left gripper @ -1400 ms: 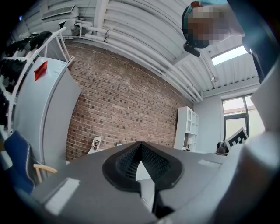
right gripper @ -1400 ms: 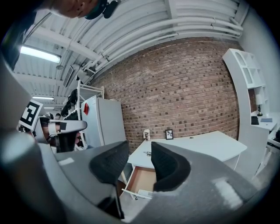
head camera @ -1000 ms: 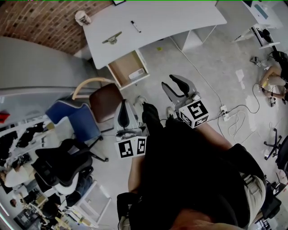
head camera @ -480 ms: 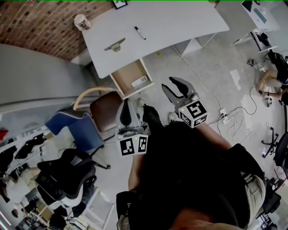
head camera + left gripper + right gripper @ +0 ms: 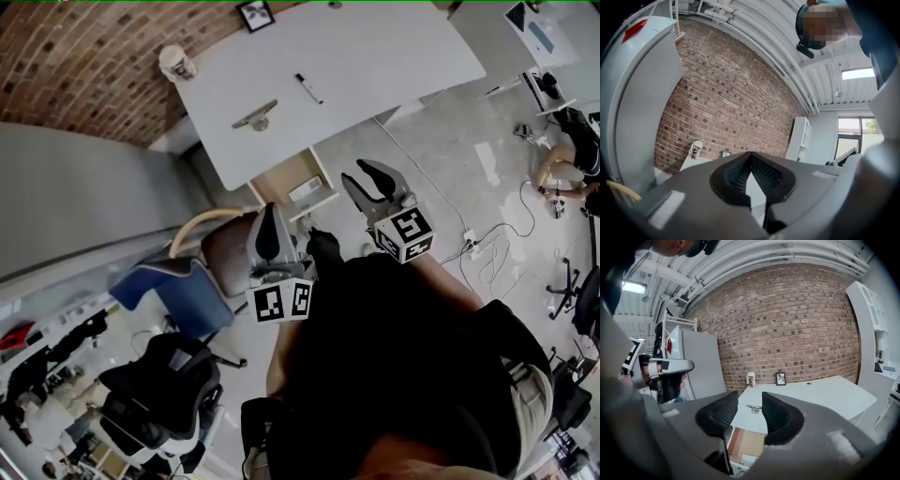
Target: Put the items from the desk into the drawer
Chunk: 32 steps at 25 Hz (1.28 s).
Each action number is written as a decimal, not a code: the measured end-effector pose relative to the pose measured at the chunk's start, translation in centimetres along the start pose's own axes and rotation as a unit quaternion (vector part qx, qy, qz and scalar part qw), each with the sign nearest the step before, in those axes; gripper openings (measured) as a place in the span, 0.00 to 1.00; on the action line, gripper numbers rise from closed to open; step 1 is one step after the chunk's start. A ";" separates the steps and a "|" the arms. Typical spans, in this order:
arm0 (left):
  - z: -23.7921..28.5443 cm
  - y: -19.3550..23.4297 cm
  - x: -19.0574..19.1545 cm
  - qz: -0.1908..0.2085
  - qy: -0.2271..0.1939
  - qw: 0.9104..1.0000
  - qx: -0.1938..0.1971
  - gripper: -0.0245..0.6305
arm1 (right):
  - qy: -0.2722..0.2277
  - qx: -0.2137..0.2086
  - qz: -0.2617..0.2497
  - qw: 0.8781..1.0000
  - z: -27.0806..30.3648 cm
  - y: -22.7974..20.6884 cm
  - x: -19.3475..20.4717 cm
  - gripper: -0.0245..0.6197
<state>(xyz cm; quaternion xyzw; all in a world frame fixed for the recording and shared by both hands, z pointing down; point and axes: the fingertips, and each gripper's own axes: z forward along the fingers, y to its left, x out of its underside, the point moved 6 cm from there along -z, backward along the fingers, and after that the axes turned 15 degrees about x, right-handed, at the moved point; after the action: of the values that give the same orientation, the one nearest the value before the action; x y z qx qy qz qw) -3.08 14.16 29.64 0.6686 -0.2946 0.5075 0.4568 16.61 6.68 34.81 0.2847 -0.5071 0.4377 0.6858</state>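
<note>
A white desk (image 5: 375,56) stands far ahead against the brick wall. On it lie a black marker (image 5: 307,87) and a metal piece (image 5: 257,116), with a paper cup (image 5: 176,63) and a small picture frame (image 5: 255,14) at the back. Under the desk an open drawer (image 5: 281,178) holds a white box (image 5: 306,189). My left gripper (image 5: 269,234) is shut and empty, its tips meeting (image 5: 750,157). My right gripper (image 5: 371,185) is open and empty (image 5: 749,413). The right gripper view looks past it to the metal piece (image 5: 753,408) and drawer (image 5: 747,444). Both grippers are well short of the desk.
A brown chair (image 5: 230,248) with a wooden back stands just before the drawer, and a blue chair (image 5: 178,291) beside it. A grey cabinet (image 5: 84,187) fills the left. Cables and a power strip (image 5: 469,242) lie on the floor at the right.
The desk, drawer and chairs have slid down and right in the head view, so I stand closer to them. Both grippers keep their places before me, the left shut and the right open.
</note>
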 end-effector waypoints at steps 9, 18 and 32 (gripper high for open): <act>3.2 7.1 -1.9 -0.013 0.000 1.000 0.024 0.04 | 0.016 0.037 0.014 0.999 6.1 1.3 -1.2 0.29; 6.0 9.6 -2.0 -0.022 0.011 0.999 0.032 0.04 | 0.022 0.046 0.004 0.999 10.9 0.4 -2.2 0.29; 14.6 11.5 -1.6 -0.023 0.022 0.999 -0.009 0.04 | 0.069 0.005 -0.020 0.997 23.0 -4.9 -2.3 0.29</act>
<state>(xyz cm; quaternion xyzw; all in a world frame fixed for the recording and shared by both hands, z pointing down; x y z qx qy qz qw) -7.45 -3.91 30.72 0.6599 -0.2736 0.5082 0.4810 10.48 -15.51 40.31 0.2667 -0.4505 0.4451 0.7265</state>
